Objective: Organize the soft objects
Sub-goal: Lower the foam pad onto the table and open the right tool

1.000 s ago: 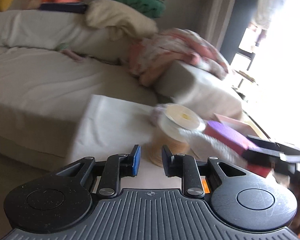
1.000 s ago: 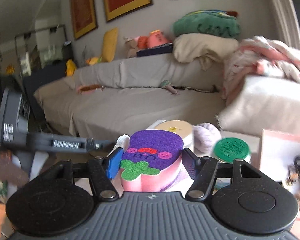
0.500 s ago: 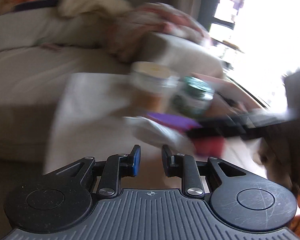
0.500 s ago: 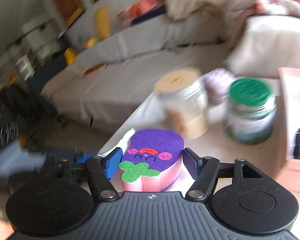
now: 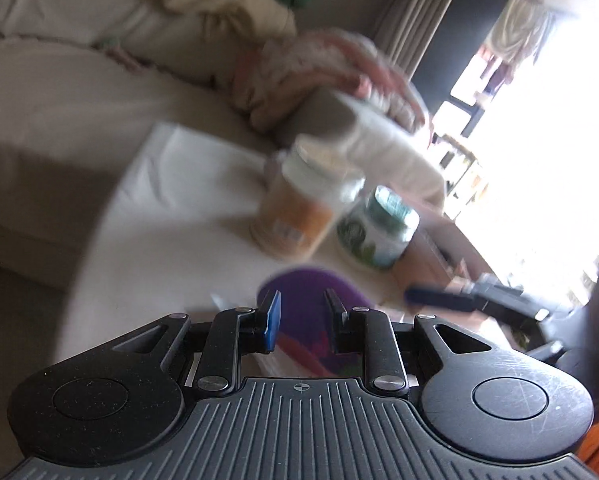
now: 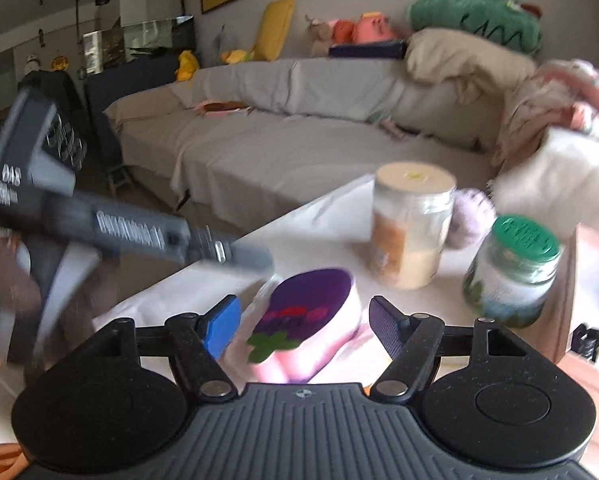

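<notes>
A purple and pink sponge (image 6: pixel 307 316) with a face and a green flower lies on the white table (image 6: pixel 299 248), between the spread fingers of my right gripper (image 6: pixel 305 322), which is open and no longer touches it. In the left wrist view the sponge (image 5: pixel 299 292) shows just beyond my left gripper (image 5: pixel 301 314), whose jaws stand a narrow gap apart and hold nothing. The left gripper's body (image 6: pixel 131 232) reaches in from the left in the right wrist view. A fuzzy lilac ball (image 6: pixel 469 218) lies behind the jars.
A tall jar with a cream lid (image 6: pixel 409 226) and a green-lidded jar (image 6: pixel 513 272) stand on the table behind the sponge. A pink box (image 6: pixel 579 320) is at the right. A grey sofa (image 6: pixel 299 148) with pillows and blankets lies beyond.
My right gripper has opened and let go of the sponge, which now rests on the table. My left gripper has swung in toward the sponge from the left.
</notes>
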`<state>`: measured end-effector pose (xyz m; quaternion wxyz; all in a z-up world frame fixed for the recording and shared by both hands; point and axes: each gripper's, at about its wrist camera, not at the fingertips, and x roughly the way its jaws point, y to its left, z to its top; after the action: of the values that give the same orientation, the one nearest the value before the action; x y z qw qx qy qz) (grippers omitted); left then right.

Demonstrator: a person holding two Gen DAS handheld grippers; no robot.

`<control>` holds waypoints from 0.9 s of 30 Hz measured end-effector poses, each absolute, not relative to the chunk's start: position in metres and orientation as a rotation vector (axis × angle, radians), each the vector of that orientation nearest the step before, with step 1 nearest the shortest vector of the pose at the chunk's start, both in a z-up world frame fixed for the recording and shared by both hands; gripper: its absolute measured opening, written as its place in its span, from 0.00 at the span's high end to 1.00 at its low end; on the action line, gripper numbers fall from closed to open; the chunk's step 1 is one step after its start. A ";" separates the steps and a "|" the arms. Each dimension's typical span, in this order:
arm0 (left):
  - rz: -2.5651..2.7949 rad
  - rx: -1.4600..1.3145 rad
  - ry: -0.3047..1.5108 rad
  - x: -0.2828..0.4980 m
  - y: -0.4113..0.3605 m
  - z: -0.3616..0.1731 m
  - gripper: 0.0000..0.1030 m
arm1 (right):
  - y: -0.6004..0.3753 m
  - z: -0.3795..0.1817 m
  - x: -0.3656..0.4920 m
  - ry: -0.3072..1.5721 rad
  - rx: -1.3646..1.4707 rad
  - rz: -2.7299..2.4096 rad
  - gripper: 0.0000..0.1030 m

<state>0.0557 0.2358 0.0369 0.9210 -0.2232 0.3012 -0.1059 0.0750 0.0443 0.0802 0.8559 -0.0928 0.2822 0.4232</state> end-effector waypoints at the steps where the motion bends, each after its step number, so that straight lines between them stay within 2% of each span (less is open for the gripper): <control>1: -0.211 -0.461 0.627 0.054 0.233 0.033 0.75 | 0.045 0.081 0.076 0.585 -0.201 0.879 0.30; 13: -0.192 -0.502 0.691 0.048 0.242 -0.001 0.76 | 0.081 0.051 0.079 0.618 -0.384 0.880 0.29; 14: -0.188 -0.513 0.692 0.049 0.244 -0.004 0.80 | 0.081 0.048 0.077 0.604 -0.403 0.878 0.30; 17: -0.189 -0.533 0.687 0.050 0.246 -0.006 0.81 | 0.077 0.054 0.074 0.563 -0.413 0.874 0.36; 24: -0.155 -0.421 0.697 0.051 0.233 0.000 0.82 | 0.020 0.130 0.107 0.511 0.057 0.898 0.37; 27: -0.141 -0.403 0.699 0.051 0.231 0.001 0.82 | -0.006 0.147 0.117 0.490 0.147 0.868 0.37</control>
<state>0.0511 0.2305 0.0011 0.9173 -0.1961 0.3397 -0.0685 0.1170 -0.0057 0.1474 0.8758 0.0705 0.2345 0.4160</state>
